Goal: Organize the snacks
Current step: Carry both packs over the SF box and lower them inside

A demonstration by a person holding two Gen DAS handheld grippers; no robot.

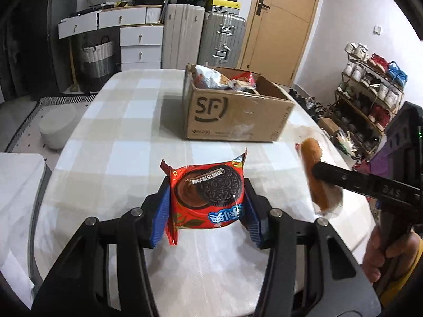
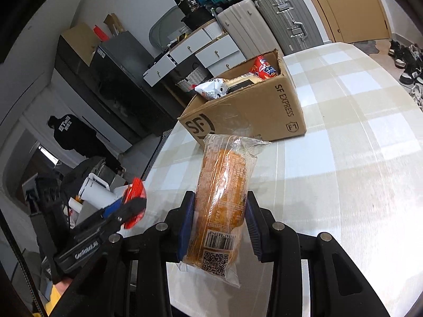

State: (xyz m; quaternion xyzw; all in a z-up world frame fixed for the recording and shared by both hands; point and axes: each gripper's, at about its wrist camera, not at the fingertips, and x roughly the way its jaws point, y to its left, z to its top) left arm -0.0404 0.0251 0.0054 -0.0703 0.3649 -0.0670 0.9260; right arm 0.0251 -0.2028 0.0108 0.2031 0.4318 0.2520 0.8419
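Note:
My left gripper is shut on a red Oreo cake packet and holds it above the checked table. My right gripper is shut on a clear-wrapped bread roll; the roll also shows in the left wrist view, to the right of the Oreo packet. An open SF cardboard box stands further back on the table and holds several snack packets. In the right wrist view the box is ahead and the left gripper with its red packet is at the lower left.
A white round stool stands left of the table. Suitcases and white drawers line the far wall by a wooden door. A shoe rack stands at the right. A person in black stands far off.

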